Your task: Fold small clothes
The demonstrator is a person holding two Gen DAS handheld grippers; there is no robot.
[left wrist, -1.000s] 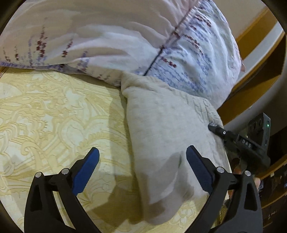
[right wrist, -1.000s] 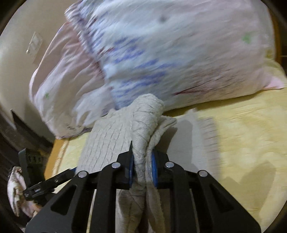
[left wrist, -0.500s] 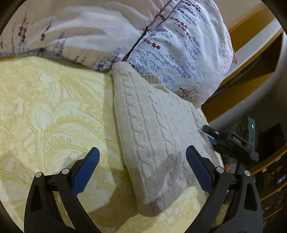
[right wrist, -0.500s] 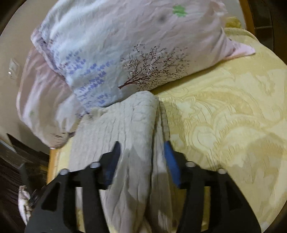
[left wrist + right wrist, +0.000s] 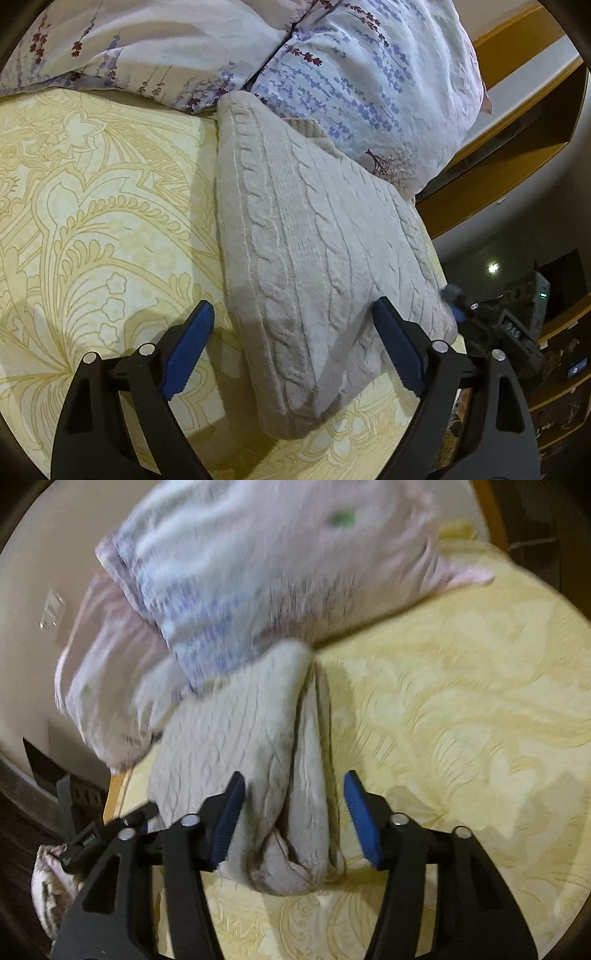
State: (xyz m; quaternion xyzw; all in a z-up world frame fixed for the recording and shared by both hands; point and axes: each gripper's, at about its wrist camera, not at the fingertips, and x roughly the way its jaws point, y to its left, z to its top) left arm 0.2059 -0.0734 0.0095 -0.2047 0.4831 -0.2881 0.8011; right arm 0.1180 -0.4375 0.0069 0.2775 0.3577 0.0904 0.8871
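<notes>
Seeing both tools, left tool (image 5: pixel 291 350) and right tool (image 5: pixel 293 818), open and holding nothing, jaws just closing around the folded sweater (image 5: pixel 314 258) on the bed (image 5: pixel 92 221) against the pillow (image 5: pixel 351 74), we risk snagging and unfolding it.

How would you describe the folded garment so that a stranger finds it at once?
On the yellow patterned bedspread, look just below the floral pillows. The folded sweater lies there, touching them. It alone is plain beige cable knit.

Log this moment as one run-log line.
sweater: folded on bed | left gripper: open | right gripper: open, straddling sweater edge, released
</notes>
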